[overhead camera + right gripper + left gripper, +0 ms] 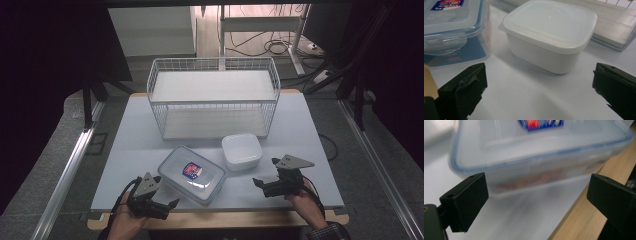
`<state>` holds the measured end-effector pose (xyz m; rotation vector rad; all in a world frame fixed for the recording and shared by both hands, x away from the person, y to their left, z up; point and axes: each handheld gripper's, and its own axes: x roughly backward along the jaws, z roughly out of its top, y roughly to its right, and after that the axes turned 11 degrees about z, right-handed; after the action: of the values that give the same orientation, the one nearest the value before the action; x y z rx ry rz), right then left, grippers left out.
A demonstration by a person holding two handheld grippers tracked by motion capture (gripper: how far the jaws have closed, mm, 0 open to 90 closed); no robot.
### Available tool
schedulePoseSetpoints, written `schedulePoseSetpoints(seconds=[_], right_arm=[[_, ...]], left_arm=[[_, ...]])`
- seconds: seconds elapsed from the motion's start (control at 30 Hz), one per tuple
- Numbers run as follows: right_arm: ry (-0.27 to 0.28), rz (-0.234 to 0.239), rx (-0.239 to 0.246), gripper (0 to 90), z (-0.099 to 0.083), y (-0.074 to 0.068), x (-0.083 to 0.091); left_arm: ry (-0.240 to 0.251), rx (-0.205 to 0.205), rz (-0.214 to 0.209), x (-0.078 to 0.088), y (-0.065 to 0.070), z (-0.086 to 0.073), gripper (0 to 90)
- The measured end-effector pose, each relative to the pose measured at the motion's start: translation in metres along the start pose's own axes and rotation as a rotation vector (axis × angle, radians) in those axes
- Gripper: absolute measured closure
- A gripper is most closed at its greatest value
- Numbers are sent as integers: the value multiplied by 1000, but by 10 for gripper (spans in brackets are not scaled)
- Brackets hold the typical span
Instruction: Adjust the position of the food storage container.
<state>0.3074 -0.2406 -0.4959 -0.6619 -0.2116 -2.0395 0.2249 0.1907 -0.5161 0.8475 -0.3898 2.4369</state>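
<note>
From the high view I look down on a pale table (300, 125); a white wire basket (214, 97) stands at the far middle, with nothing in it that I can make out; near it sit two tubs just beside each other, a clear lidded box (193, 173) with a blue seal and a red and blue label to the left, and a white square tub (242, 150) with its lid on to the right; my left gripper (167, 206) waits at the near left edge, jaws spread and holding nothing, just beside the clear box's near corner; my right gripper (260, 184) waits at the near right, jaws equally wide and bare, aimed at the white tub. In the left gripper view the clear lidded box (541, 157) lies blurred ahead of the two black jaws, apart from them; something brownish shows dimly through its wall, which I cannot identify. In the right gripper view the white square tub (549, 35) stands centred beyond the spread jaws, lid shut, contents hidden; the clear box (454, 30) is at its left. I judge the reach is on; I would square each gripper to its tub's side walls, go in low, and close gently, since smooth plastic may slip.
</note>
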Motion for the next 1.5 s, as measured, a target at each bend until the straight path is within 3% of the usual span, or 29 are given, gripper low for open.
schedulePoseSetpoints(seconds=[0.1, 0.2, 0.3, 0.43, 0.57, 0.7, 0.87, 1.07, 1.1, 1.13, 1.17, 1.23, 1.27, 1.37, 1.4, 1.47, 1.5], right_arm=[[-6, -6, -5, 0, -2, 3, 1], [-11, -2, -32, 0, -4, 8, 1], [-15, -3, -21, 0, -6, 8, -1], [-23, 14, -22, 0, -6, 7, -3], [-14, 39, -36, 0, -5, 7, -2], [-12, 23, 1, 0, -2, 5, 2], [-7, -7, 20, 10, 3, 1, 4], [-8, -25, 8, 96, 10, 0, 5], [-1, -21, -10, 144, 14, 0, 6], [-1, -21, -10, 144, 14, 0, 6], [6, -7, -23, 204, 19, -1, 6], [8, -1, -19, 222, 21, -2, 6], [5, 13, -12, 296, 27, -3, 6], [-1, 27, -8, 342, 32, -5, 3], [-23, 41, 6, 410, 36, -6, -1], [-38, 39, 13, 433, 38, -7, -3], [-57, 44, 26, 487, 43, -8, -8]], left_arm=[[-15, 21, 5, 0, -3, -1, 46], [66, 58, 31, 3, -7, -3, 45], [106, 89, 12, 3, -10, -5, 40], [101, 119, -3, 1, -14, -8, 37], [88, 124, -9, -1, -16, -9, 38], [47, 86, 59, -3, -14, -10, 39], [78, 99, 41, 1, -15, -9, 40], [60, 93, 51, 0, -15, -9, 38], [46, 87, 74, 0, -15, -10, 38], [46, 87, 74, 0, -15, -10, 38], [43, 92, 82, 0, -16, -11, 38], [44, 98, 87, 0, -17, -11, 38], [47, 105, 92, 1, -18, -11, 38], [44, 109, 99, 1, -18, -11, 38], [38, 108, 106, 0, -18, -11, 37], [35, 110, 108, 0, -18, -11, 37], [31, 109, 107, -1, -18, -12, 37]])
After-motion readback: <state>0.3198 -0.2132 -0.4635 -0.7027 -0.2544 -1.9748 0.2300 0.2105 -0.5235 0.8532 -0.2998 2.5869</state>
